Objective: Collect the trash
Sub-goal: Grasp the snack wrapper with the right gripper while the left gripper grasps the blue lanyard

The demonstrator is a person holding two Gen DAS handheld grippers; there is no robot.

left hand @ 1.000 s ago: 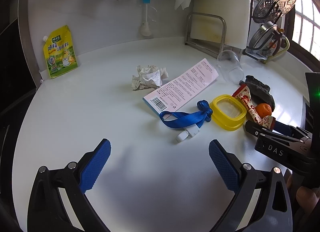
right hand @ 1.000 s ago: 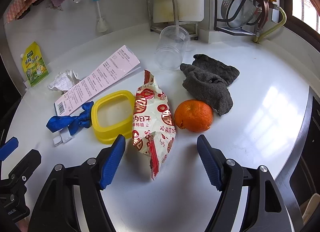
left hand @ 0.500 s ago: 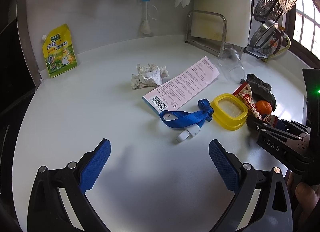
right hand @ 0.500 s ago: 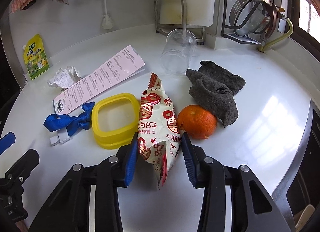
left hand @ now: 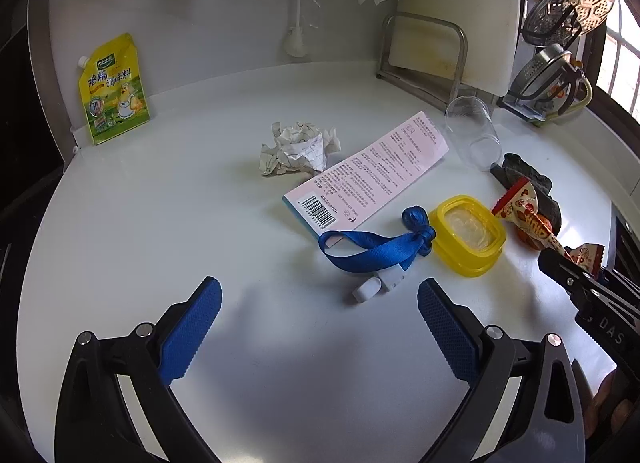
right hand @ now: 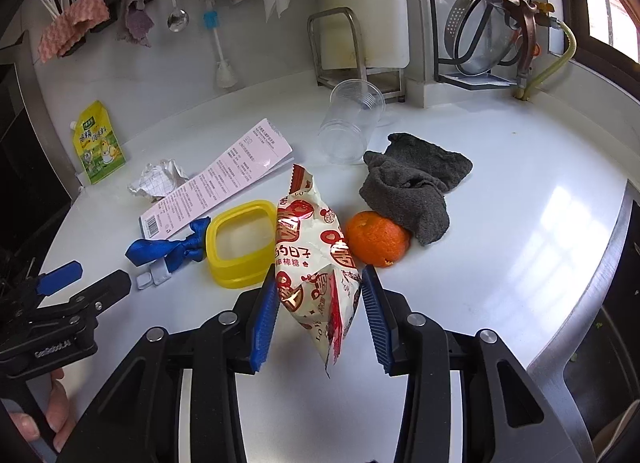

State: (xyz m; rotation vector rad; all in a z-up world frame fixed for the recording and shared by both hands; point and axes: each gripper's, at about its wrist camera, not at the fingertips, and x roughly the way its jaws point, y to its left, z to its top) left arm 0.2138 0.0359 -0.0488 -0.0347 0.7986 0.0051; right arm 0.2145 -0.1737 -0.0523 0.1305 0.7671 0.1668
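My right gripper (right hand: 318,303) is shut on a red-and-white candy wrapper (right hand: 312,255), its near end pinched between the blue pads and raised off the white counter (right hand: 520,247). The wrapper also shows at the right edge of the left wrist view (left hand: 528,215). A crumpled paper ball (left hand: 298,147) and a pink printed leaflet (left hand: 372,175) lie mid-counter. My left gripper (left hand: 318,315) is open and empty, low over bare counter in front of a blue strap (left hand: 376,247).
A yellow square lid (right hand: 240,243), an orange (right hand: 376,239), a dark grey cloth (right hand: 416,179) and a tipped clear cup (right hand: 352,123) surround the wrapper. A yellow seasoning pouch (left hand: 114,89) leans on the back wall. A dish rack (right hand: 492,23) stands at the back right.
My right gripper moved forward over the wrapper and closed on it from wide open, then lifted its near end. The left gripper stayed open and hardly moved.
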